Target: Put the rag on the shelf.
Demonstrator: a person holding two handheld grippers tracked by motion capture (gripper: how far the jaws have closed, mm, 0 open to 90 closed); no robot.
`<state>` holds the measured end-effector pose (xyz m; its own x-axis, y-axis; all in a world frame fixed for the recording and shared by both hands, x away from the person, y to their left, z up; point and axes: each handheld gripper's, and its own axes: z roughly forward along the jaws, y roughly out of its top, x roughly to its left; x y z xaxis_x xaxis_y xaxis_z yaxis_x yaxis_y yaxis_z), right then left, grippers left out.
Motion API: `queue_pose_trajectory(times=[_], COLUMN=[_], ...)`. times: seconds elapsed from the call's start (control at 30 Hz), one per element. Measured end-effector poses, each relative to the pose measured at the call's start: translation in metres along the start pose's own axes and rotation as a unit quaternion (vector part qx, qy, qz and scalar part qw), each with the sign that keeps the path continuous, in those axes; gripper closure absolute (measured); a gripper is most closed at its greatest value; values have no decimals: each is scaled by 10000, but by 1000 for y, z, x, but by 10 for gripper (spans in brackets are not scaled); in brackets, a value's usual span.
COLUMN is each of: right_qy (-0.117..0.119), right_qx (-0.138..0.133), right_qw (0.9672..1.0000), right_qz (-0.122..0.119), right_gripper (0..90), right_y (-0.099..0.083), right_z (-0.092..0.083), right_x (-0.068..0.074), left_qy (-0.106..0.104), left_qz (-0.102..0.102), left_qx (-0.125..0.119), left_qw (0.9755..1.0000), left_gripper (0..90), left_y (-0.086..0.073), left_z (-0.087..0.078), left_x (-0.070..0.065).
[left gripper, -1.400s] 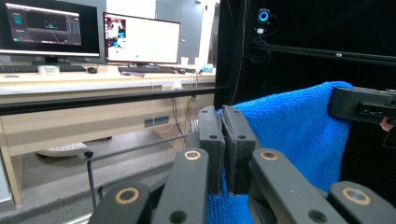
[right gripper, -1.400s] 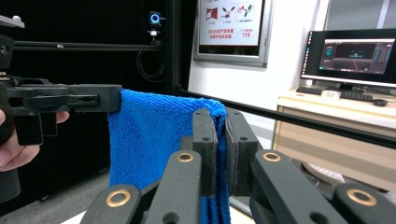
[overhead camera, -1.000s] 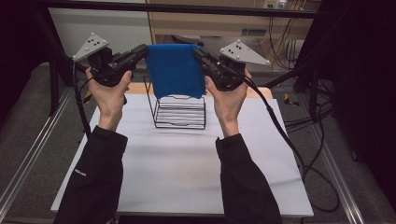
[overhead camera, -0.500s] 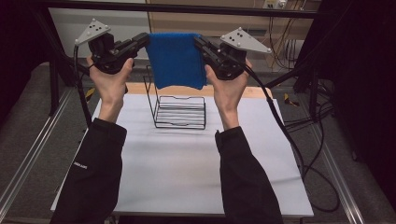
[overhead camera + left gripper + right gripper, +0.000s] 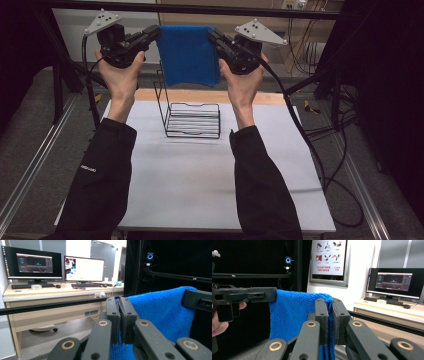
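A blue towel [image 5: 190,55] hangs stretched between my two grippers, high above the table. My left gripper [image 5: 156,33] is shut on its upper left corner, and my right gripper [image 5: 212,36] is shut on its upper right corner. In the left gripper view the black jaws [image 5: 119,315] pinch the blue towel [image 5: 162,312], with the other gripper's jaw at the far right. In the right gripper view the jaws [image 5: 330,317] clamp the blue towel [image 5: 292,315], and the left gripper holds its far corner. A black wire rack [image 5: 192,117] stands on the table below the towel.
The white table top [image 5: 200,185] has a wooden strip [image 5: 150,95] along its far edge. Black frame bars cross overhead [image 5: 225,9]. Cables [image 5: 320,150] trail off the right side. Desks with monitors [image 5: 35,263] stand beyond the table.
Both hands have lifted the towel higher and a little farther from me. Its lower edge now hangs above the rack's top. Both grips are unchanged.
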<state>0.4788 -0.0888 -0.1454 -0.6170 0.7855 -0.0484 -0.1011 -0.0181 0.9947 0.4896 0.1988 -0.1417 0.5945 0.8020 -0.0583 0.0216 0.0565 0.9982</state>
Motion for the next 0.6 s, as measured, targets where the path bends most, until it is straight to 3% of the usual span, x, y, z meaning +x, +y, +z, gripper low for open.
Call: queue_pose_trajectory(times=[0.6], right_qy=[-90], right_qx=[191], right_qw=[9998], right_qz=[33], right_gripper=[848], right_y=[-9], right_z=[32], right_x=[-15], left_qy=[246], left_qz=[4], left_qx=[61], left_qw=[9997], left_gripper=[870], left_y=[-2], left_z=[20], left_x=[17])
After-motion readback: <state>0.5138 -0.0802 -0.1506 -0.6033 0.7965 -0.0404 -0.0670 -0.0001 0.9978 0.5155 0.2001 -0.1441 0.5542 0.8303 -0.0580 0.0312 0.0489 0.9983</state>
